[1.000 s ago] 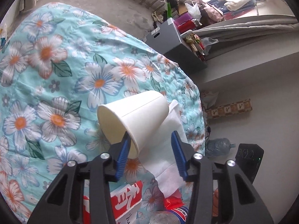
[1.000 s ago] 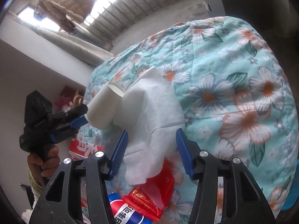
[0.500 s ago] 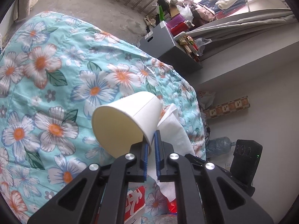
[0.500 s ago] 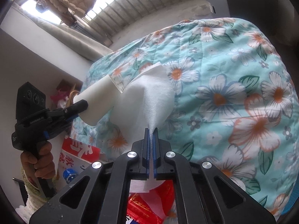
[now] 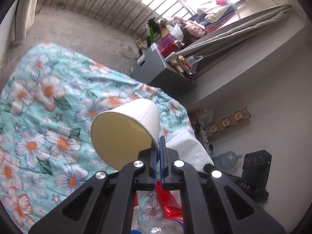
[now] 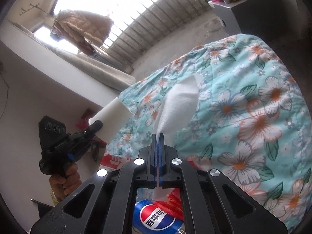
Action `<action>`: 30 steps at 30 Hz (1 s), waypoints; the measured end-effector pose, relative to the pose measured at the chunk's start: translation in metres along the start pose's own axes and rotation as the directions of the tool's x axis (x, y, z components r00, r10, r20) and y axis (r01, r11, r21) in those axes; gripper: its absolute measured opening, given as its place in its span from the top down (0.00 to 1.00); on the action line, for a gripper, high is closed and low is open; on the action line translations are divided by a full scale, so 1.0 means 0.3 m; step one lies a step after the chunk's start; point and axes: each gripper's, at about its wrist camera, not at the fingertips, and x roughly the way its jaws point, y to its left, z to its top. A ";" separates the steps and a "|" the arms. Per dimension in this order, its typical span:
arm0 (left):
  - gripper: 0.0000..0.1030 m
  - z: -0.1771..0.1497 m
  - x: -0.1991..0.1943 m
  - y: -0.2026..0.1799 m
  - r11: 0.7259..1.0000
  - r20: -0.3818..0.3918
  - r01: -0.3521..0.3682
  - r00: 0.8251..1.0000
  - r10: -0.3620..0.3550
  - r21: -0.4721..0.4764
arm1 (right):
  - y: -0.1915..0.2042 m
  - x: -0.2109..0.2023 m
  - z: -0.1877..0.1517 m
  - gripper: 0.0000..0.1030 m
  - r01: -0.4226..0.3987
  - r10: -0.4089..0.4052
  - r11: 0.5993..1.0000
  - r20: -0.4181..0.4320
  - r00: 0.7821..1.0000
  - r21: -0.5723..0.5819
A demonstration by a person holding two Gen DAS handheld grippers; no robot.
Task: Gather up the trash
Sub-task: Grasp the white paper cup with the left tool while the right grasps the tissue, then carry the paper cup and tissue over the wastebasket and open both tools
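Left tool (image 5: 158,146) was clenched on the cup (image 5: 124,132) rim, cup tilted, mouth toward the camera, held clear above the floral quilt (image 5: 48,117). Right tool (image 6: 158,136) was clenched on the tissue (image 6: 179,105), which stood up off the quilt. Red wrapper (image 6: 171,200) and Pepsi bottle (image 6: 158,218) lay below the right tool.

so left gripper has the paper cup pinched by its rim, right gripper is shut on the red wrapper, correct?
Not quite. The right gripper is shut on the white tissue, as the right wrist view shows; the red wrapper lies below it. The left gripper does pinch the paper cup by its rim.
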 end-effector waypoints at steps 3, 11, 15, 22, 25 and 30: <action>0.98 -0.012 -0.066 -0.050 0.998 0.054 0.000 0.999 -0.003 0.059 | -0.003 -0.054 -0.008 1.00 -0.020 0.019 1.000 0.039 0.999 0.017; 0.98 -0.083 -0.232 -0.161 0.980 0.172 -0.020 0.985 -0.015 0.200 | 0.004 -0.223 -0.040 1.00 -0.091 0.085 0.995 0.147 0.985 0.031; 0.98 -0.150 -0.288 -0.219 0.966 0.197 -0.017 0.980 -0.035 0.259 | 0.011 -0.295 -0.065 1.00 -0.116 0.106 0.993 0.196 0.975 0.039; 0.98 -0.269 -0.315 -0.322 0.935 0.194 0.004 0.978 -0.078 0.356 | 0.005 -0.367 -0.146 1.00 -0.127 0.111 0.991 0.246 0.963 0.052; 0.98 -0.316 -0.305 -0.357 0.921 0.188 0.008 0.978 -0.088 0.390 | -0.001 -0.408 -0.183 1.00 -0.125 0.105 0.991 0.272 0.956 0.056; 0.98 -0.400 -0.272 -0.408 0.902 0.151 0.030 0.983 -0.105 0.430 | -0.028 -0.473 -0.265 1.00 -0.109 0.079 0.990 0.299 0.951 0.084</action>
